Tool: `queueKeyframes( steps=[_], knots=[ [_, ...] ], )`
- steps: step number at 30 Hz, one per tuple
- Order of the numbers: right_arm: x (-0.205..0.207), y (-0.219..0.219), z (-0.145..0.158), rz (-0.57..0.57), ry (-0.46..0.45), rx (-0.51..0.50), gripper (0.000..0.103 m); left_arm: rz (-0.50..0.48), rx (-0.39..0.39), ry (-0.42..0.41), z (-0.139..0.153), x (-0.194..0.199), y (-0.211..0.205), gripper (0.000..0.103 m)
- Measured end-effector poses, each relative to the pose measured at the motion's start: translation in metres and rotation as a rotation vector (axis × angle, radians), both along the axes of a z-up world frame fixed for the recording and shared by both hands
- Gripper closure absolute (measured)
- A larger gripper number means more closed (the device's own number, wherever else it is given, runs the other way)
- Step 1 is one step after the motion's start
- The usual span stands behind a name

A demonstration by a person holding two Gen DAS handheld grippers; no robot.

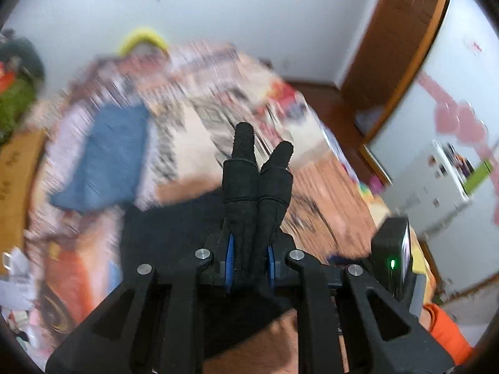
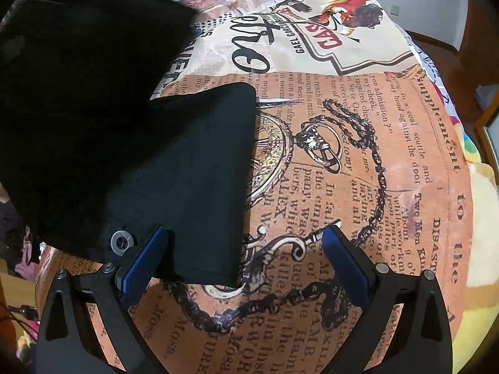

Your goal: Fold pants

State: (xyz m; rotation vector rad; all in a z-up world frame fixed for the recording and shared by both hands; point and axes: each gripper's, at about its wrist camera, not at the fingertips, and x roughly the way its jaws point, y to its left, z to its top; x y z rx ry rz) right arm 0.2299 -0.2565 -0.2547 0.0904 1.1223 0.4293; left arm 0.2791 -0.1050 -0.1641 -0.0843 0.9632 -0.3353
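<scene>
The black pants (image 2: 174,168) lie on the bed (image 2: 358,171), over its printed newspaper-pattern cover, partly folded, with one neat squared end near the right tongs (image 2: 246,249) and a raised, blurred mass of black cloth at the upper left of the right wrist view. The right tongs are spread wide and hold nothing; their left finger (image 2: 143,258) is at the edge of the folded panel. The left tongs (image 1: 262,152) are pressed together, their sock-covered fingers (image 1: 243,143) lifted above the bed. Black cloth sits below them, but whether they pinch it I cannot tell, since the view is smeared by motion.

The step in hand seems to be carrying a layer over. To do it well, bring the lifted cloth across so its edge meets the squared end evenly, keep it taut, and lower it flat. The free right tongs can pin the lower panel so it does not drag.
</scene>
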Motion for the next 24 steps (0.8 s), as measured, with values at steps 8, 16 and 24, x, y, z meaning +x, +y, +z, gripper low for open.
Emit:
queueKeyframes(
  steps=[8,16,24],
  knots=[
    [-0.007,-0.002,0.005,0.001,-0.003,0.015,0.004,-0.087,0.000,0.133,-0.029,-0.007,-0.023,0.066],
    [-0.014,-0.005,0.006,-0.014,-0.002,0.020,0.005,-0.035,0.009,0.065,-0.006,-0.008,-0.008,0.018],
    [-0.018,-0.010,0.007,-0.020,-0.002,0.028,0.005,0.105,0.159,-0.011,0.003,0.024,0.040,0.012]
  ],
)
